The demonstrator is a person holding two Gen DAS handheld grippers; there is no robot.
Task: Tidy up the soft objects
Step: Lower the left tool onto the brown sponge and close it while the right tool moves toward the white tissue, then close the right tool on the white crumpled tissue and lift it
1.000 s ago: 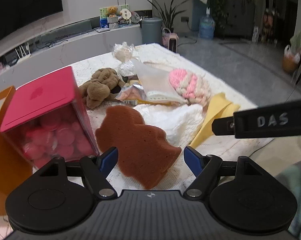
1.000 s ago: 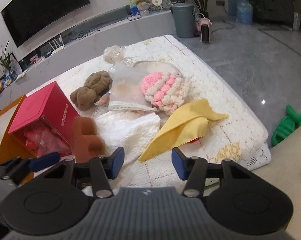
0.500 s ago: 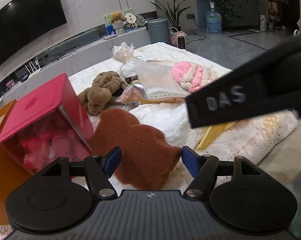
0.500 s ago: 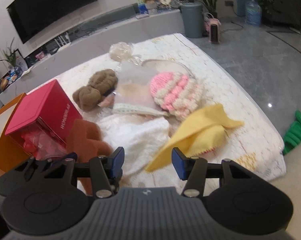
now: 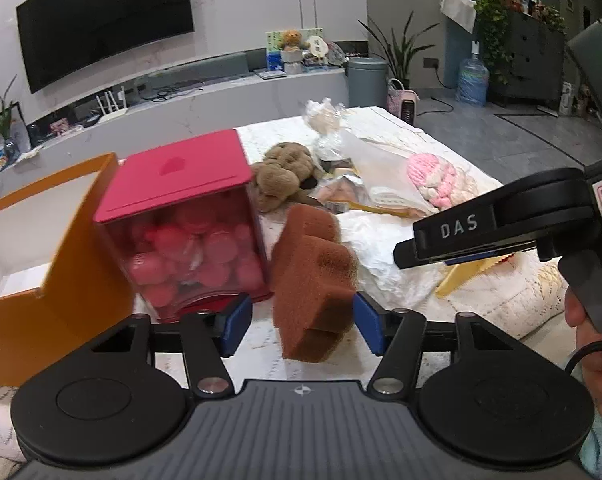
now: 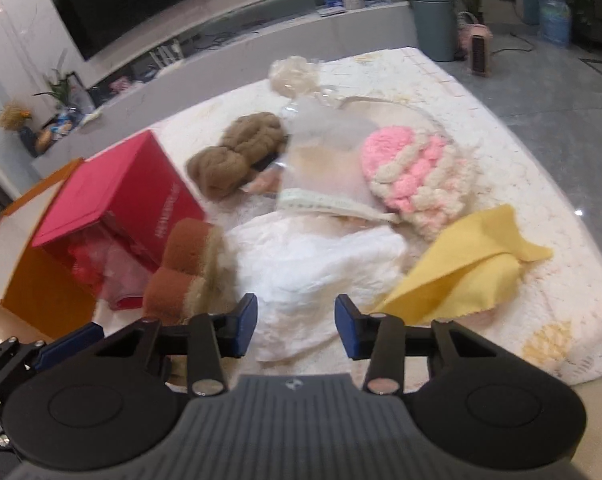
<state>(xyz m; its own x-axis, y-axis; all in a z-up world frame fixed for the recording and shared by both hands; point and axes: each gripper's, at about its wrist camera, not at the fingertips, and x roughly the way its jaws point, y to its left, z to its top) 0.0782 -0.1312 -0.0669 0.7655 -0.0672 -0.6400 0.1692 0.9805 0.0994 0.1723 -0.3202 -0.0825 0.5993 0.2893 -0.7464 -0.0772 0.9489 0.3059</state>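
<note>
A brown sponge (image 5: 313, 280) stands on edge between the fingers of my left gripper (image 5: 303, 326), whose jaws are closing. The right pad (image 5: 367, 326) lies against the sponge and the left pad (image 5: 235, 326) is a little apart from it. In the right wrist view the sponge (image 6: 189, 268) shows at the left beside the red box. My right gripper (image 6: 297, 330) hovers low over a crumpled white cloth (image 6: 313, 268), its jaws closing with nothing pressed between the pads. A yellow cloth (image 6: 473, 260) lies just to its right.
A red-lidded clear box (image 5: 181, 208) of pink rounds stands left of the sponge, with an open orange box (image 5: 41, 240) beyond it. A brown plush (image 6: 241, 156), a clear bag (image 6: 325, 152) and a pink-and-cream knitted hat (image 6: 413, 176) lie farther back. A hand (image 5: 597, 344) holds the right gripper's handle.
The sponge lay flat on the table and now stands on edge between the left jaws, which have narrowed. The right gripper came down closer to the white cloth, its jaws narrower.
</note>
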